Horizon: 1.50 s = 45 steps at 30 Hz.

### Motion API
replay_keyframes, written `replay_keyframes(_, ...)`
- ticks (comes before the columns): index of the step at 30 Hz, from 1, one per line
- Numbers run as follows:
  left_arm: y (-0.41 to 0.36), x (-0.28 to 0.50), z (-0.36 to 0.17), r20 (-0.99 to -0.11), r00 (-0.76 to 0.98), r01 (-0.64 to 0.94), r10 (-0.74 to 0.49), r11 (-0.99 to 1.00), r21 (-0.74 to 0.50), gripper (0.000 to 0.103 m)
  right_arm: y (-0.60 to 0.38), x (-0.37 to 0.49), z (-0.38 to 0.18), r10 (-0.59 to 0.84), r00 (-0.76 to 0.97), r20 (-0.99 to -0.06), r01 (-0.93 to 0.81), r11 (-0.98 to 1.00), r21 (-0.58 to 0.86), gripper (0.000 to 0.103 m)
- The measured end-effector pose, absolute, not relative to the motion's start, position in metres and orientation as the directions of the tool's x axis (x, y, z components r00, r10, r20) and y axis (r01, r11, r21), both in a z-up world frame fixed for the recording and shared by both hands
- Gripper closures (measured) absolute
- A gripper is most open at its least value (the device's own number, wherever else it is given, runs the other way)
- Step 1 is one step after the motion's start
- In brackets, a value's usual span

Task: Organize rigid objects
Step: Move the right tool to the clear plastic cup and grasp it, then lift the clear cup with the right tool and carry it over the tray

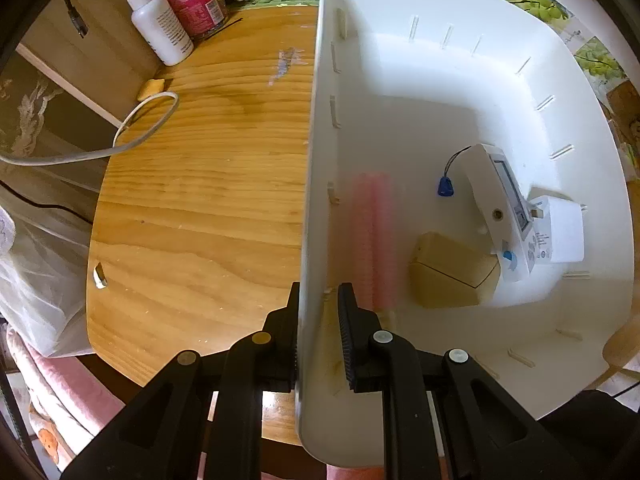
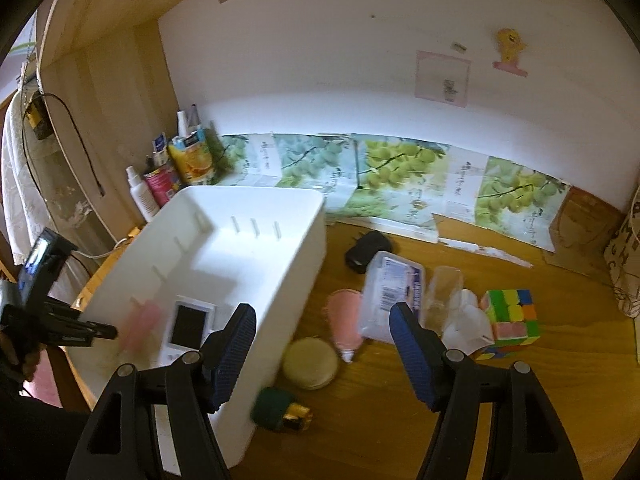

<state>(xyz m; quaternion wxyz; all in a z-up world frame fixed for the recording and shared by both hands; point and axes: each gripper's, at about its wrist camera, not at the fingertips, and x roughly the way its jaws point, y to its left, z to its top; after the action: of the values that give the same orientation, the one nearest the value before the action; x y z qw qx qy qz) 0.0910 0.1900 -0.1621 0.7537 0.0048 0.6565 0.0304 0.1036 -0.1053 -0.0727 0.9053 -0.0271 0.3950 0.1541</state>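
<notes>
1. Bin [image 2: 224,248] on the table [image 2: 400,420] already holds a white device [image 1: 504,204], a charger [image 1: 564,232] and more.
2. Cube [image 2: 512,316], round tin [image 2: 310,362] and others wait outside.
3. Left gripper [image 1: 318,332] clamps the bin's wall; right gripper [image 2: 324,356] hangs wide, empty.

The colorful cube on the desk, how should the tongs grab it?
Grip the cube across two opposite flat faces, coming from above. It sits upright on the desk, top face clear, but crumpled clear plastic crowds its left, so the open right tongs need care on that side.

White wall [image 2: 360,60] above wooden desk [image 1: 200,200], perhaps daylit.
</notes>
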Motion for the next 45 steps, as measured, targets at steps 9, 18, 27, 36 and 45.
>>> replay_keyframes(9, 0.19, 0.089, -0.16, -0.987, 0.142, -0.097, 0.079, 0.993, 0.065, 0.086, -0.142, 0.126, -0.097, 0.189, 0.669, -0.719, -0.167, 0.981, 0.103, 0.033)
replay_keyframes(18, 0.188, 0.087, -0.159, -0.985, 0.139, -0.13, 0.106, 0.988, 0.088, 0.085, -0.168, 0.147, -0.122, 0.142, 0.668, -0.73, -0.043, 0.987, 0.153, 0.033)
replay_keyframes(27, 0.188, 0.088, -0.161, -0.985, 0.128, -0.156, 0.115, 0.983, 0.094, 0.083, -0.172, 0.161, -0.138, 0.117, 0.665, -0.738, 0.001, 0.988, 0.157, 0.047)
replay_keyframes(36, 0.19, 0.089, -0.162, -0.986, 0.113, -0.17, 0.12, 0.98, 0.1, 0.082, -0.169, 0.17, -0.149, 0.072, 0.658, -0.75, 0.015, 0.994, 0.109, 0.065)
replay_keyframes(45, 0.191, 0.091, -0.163, -0.986, 0.11, -0.169, 0.122, 0.98, 0.102, 0.082, -0.169, 0.173, -0.154, 0.036, 0.649, -0.76, 0.023, 0.997, 0.067, 0.074)
